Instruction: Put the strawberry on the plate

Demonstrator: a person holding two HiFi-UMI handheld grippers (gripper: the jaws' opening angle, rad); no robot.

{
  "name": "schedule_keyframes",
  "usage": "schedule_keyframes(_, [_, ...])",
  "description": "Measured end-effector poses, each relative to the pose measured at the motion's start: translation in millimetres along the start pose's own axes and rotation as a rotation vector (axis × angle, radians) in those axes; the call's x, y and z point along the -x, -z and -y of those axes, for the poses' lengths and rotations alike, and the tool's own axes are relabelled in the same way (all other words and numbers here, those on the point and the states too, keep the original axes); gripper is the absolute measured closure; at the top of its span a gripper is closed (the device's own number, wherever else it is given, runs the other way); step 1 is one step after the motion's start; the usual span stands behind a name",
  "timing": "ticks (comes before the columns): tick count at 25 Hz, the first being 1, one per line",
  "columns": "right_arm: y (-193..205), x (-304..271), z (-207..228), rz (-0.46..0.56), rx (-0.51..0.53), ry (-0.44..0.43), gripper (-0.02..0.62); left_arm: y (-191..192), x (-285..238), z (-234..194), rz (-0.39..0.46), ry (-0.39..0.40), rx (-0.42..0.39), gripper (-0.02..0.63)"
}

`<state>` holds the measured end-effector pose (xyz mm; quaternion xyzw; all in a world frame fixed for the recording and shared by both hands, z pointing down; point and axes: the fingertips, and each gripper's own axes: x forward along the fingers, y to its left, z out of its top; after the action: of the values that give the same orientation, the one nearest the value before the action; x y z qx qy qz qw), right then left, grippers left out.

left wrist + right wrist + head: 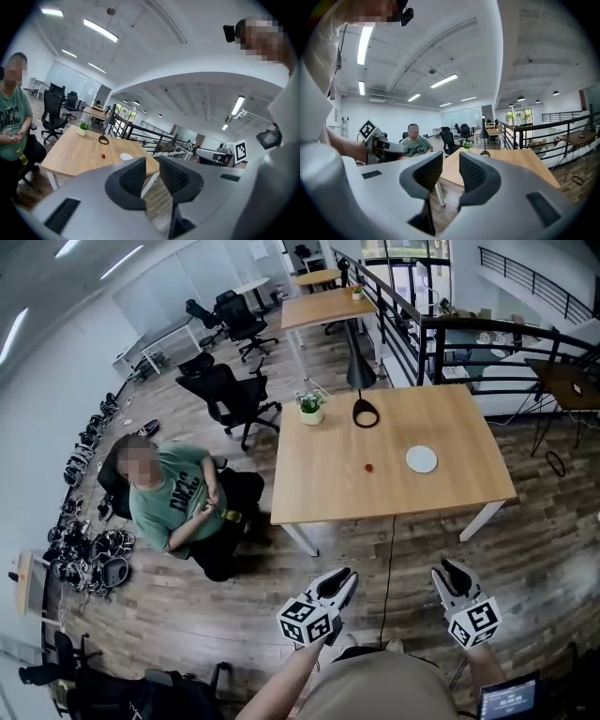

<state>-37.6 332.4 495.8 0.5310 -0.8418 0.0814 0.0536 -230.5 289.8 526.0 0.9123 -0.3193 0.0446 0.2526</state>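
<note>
A small red strawberry (pixel 369 466) lies near the middle of a light wooden table (pixel 394 502), a short way left of a small white plate (pixel 422 459). From the left gripper view the strawberry (pixel 103 156) and plate (pixel 126 157) are small and far off. Both grippers hang over the wooden floor, well short of the table's near edge. My left gripper (pixel 345 579) (pixel 153 176) has its jaws drawn close with nothing between them. My right gripper (pixel 448 568) (pixel 451 173) stands the same way, empty, and points toward the table (pixel 511 159).
A potted plant (pixel 310 407) and a black desk lamp (pixel 364 413) stand at the table's far edge. A seated person (pixel 173 498) is left of the table. A thin cable (pixel 389 559) hangs from the table's near edge. Black office chairs (pixel 230 395) stand behind, with railings on the right.
</note>
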Motion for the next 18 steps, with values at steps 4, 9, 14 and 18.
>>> schedule_keyframes(4, [2, -2, 8, 0.0, 0.005, -0.01, 0.505, 0, -7, 0, 0.003, -0.008, -0.002, 0.514])
schedule_keyframes(9, [0, -18, 10, 0.003, -0.003, -0.029, 0.483, -6, -10, -7, 0.002, -0.021, -0.005, 0.514])
schedule_keyframes(14, [-3, 10, 6, -0.011, 0.0, -0.029, 0.469, -1, -3, 22, -0.006, -0.015, 0.004, 0.514])
schedule_keyframes(18, [-27, 21, 2, 0.013, 0.025, -0.041, 0.469, -21, 6, 40, 0.019, -0.022, -0.013, 0.514])
